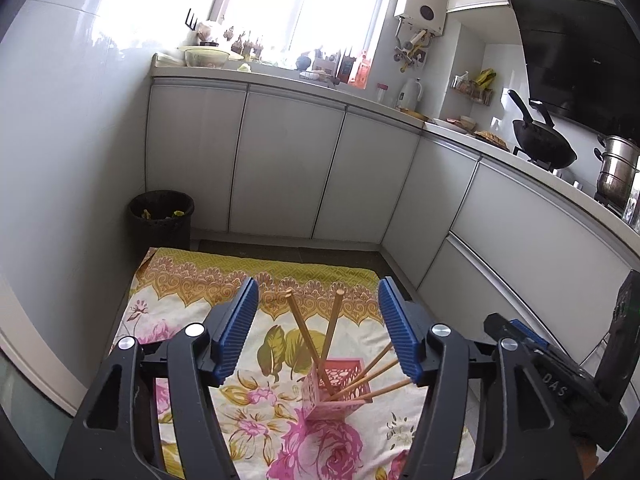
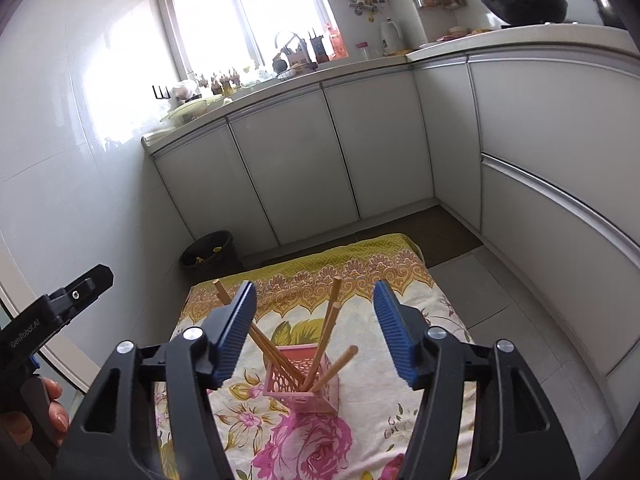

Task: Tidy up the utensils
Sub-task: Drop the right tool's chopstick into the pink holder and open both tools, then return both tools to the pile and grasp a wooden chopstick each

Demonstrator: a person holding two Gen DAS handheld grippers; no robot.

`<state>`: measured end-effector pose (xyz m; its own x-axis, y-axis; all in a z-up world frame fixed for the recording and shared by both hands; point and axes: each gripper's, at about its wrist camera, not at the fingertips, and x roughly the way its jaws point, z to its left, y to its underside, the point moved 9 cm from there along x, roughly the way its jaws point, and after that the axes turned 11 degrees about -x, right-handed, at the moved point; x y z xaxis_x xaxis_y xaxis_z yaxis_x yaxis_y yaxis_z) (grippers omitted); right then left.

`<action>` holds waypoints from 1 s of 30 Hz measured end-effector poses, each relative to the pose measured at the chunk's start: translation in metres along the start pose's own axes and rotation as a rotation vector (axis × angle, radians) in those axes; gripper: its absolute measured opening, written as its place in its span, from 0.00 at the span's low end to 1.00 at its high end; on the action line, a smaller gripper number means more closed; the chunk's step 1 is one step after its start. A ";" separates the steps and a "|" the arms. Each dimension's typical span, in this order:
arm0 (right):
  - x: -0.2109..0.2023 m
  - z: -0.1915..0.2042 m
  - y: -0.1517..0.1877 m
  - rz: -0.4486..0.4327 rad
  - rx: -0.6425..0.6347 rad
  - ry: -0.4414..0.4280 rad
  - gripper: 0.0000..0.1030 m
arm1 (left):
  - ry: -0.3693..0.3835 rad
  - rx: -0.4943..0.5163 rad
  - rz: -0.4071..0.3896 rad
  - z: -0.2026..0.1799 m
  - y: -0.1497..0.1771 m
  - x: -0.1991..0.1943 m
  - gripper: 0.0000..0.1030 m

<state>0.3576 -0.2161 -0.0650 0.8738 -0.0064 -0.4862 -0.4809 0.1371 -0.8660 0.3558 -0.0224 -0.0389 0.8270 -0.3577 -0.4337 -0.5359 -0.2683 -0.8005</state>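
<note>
At the bottom of the left wrist view, the left hand-held gripper [image 1: 318,330] stands wide open with nothing between its blue pads [image 1: 236,332]; the chopsticks [image 1: 310,332] rise in the gap without touching either pad, which suggests a hand drawn clear rather than one about to grip. The right hand-held gripper [image 2: 314,330], low in its own view, is likewise spread wide and empty, so neither has hold of anything.

Just beyond both, in the lower centre of each frame, sits the pink lattice holder [image 1: 338,386], upright on the floral cloth [image 1: 192,304] that covers the low surface in front of the cabinets. Five or so wooden chopsticks stand in it, splayed loosely, two leaning toward the top of the frame and the others fanned to the right. They lean because the holder is short and roomy, so each stick rests against its rim.

No loose utensil shows on the cloth, so the sorting looks essentially done.

Farther out, at the left of the frame, a dark bin [image 1: 161,216] stands against the wall.
</note>
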 end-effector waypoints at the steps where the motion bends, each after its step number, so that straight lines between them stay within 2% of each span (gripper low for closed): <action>1: -0.009 -0.005 0.005 -0.011 0.015 0.008 0.74 | -0.004 0.001 0.006 0.002 0.005 -0.003 0.66; 2: -0.019 -0.009 0.011 -0.021 0.034 0.013 0.84 | -0.013 0.005 0.013 0.005 0.012 -0.006 0.74; 3: -0.028 -0.014 0.017 -0.030 0.052 0.019 0.89 | -0.023 0.008 0.014 0.007 0.019 -0.011 0.78; 5: -0.045 -0.024 0.032 -0.034 0.068 0.045 0.94 | -0.034 0.010 0.021 0.011 0.033 -0.018 0.94; 11: -0.074 -0.047 0.093 0.078 0.089 0.105 0.94 | -0.036 0.073 0.134 0.009 0.095 -0.029 0.93; 15: -0.093 -0.062 0.134 0.140 0.140 0.130 0.94 | -0.006 0.157 0.252 -0.005 0.143 -0.026 0.93; 21: -0.122 -0.088 0.208 0.268 0.315 0.113 0.94 | 0.022 0.395 0.513 -0.039 0.225 -0.006 0.93; 25: -0.135 -0.103 0.260 0.379 0.437 0.081 0.94 | 0.009 0.561 0.662 -0.061 0.272 0.010 0.93; 30: -0.145 -0.112 0.297 0.469 0.494 0.074 0.94 | -0.007 0.702 0.821 -0.082 0.322 0.035 0.90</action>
<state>0.0800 -0.2859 -0.2646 0.5655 0.0984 -0.8189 -0.7024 0.5779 -0.4156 0.1980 -0.1949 -0.2782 0.2617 -0.1891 -0.9464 -0.7117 0.6245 -0.3216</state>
